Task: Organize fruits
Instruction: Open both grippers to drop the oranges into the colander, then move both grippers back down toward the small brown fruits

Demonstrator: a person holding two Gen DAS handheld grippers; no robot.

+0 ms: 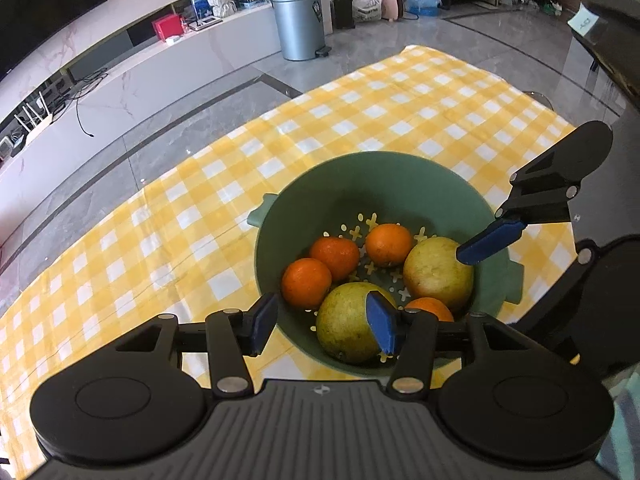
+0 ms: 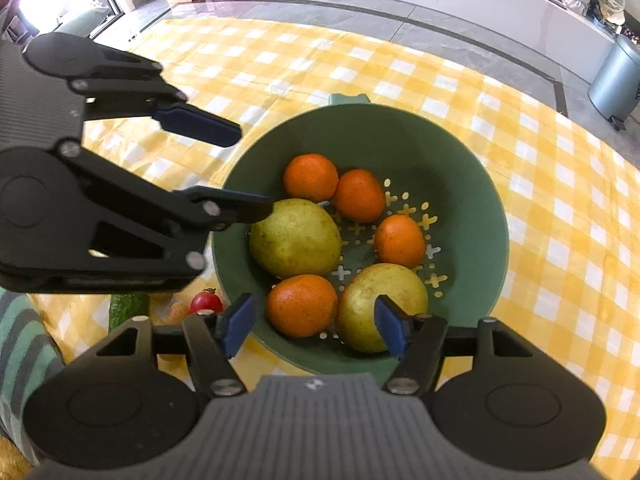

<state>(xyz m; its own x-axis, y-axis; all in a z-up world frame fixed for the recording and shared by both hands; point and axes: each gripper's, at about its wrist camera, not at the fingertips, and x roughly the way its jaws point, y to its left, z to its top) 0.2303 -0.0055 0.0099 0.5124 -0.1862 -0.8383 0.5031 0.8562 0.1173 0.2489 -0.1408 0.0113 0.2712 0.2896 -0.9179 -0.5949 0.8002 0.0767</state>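
Nearest the lens in each wrist view is a ribbed grey housing flanked by two matte black discs, from which jointed black links carry blue rubbery pads. The left hand-held gripper (image 1: 324, 324) hangs over the near rim of a green colander (image 1: 340, 188), its jaws apart with nothing pressed between them; one pad sits outside the rim, the other in front of a pear. The right hand-held gripper (image 2: 314, 326) likewise stands open over the colander's near edge, gripping nothing.

The colander is a round, smooth plastic bowl with small lug handles and a base pierced by cross-shaped and round holes. It rests on a tabletop covered by a yellow-and-white checked cloth (image 1: 360, 112). Inside lie all the fruits: four round tangerines (image 2: 311, 178) with glossy, finely dimpled orange skin, and two large pears (image 2: 296, 238), yellow-green, speckled and bluntly oval. The fruits crowd together, several touching.

In the right wrist view, a small shiny red tomato (image 2: 206, 303) and the bumpy dark-green end of a cucumber (image 2: 128, 308) lie on the cloth just outside the colander. Beyond the tabletop stands a cylindrical grey metal bin (image 1: 298, 24) on a polished stone floor.
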